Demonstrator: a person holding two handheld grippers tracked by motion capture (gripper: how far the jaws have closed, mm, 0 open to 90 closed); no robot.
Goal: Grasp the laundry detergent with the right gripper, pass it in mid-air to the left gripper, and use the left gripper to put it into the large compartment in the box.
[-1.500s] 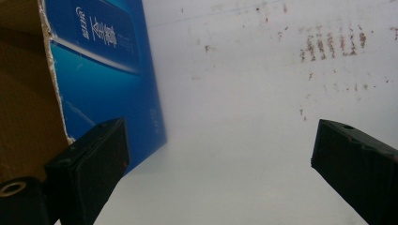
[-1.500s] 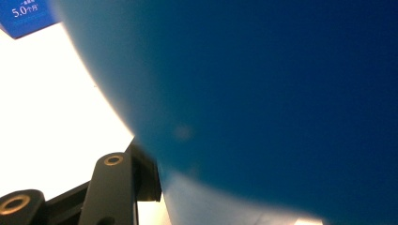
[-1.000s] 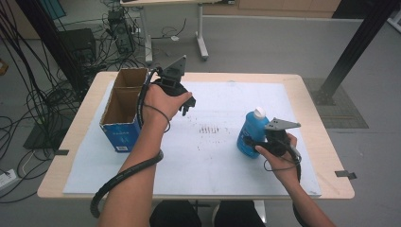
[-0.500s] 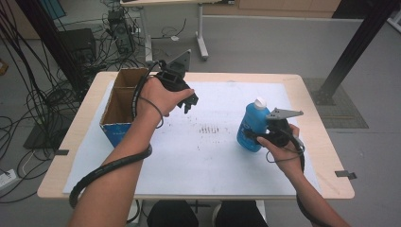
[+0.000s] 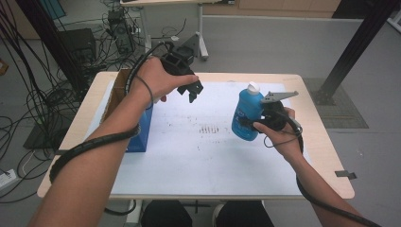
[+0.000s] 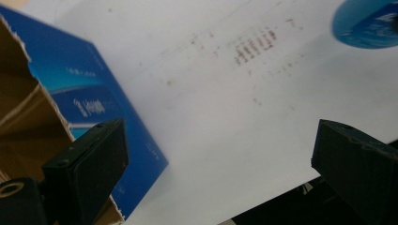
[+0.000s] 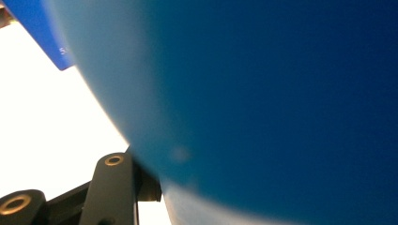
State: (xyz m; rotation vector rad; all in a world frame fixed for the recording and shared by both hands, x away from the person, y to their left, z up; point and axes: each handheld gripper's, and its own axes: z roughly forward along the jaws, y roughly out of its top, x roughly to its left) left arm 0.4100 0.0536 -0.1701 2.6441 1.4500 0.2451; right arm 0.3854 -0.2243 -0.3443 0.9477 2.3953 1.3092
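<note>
Right gripper point(image 5: 250, 124) is clamped low on the blue bottle point(image 5: 247, 113), right of frame centre; left gripper point(image 5: 193, 90) hangs apart, empty, upper left; smooth plastic looks slippery, so gripping the waist seems safest.

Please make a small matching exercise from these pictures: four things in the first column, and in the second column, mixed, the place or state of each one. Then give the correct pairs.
Column one:
1. blue bottle
2. cardboard box
3. left hand-held gripper
4. white sheet

Column two:
A. open, held in the air over the table, empty
B. spread flat on the table, with faint dark marks near its middle
C. stands on the person's left side of the table, top open
D. upright with a white cap, held by the right hand-held gripper

Pairs: 1-D, 2-C, 3-A, 4-B
</note>
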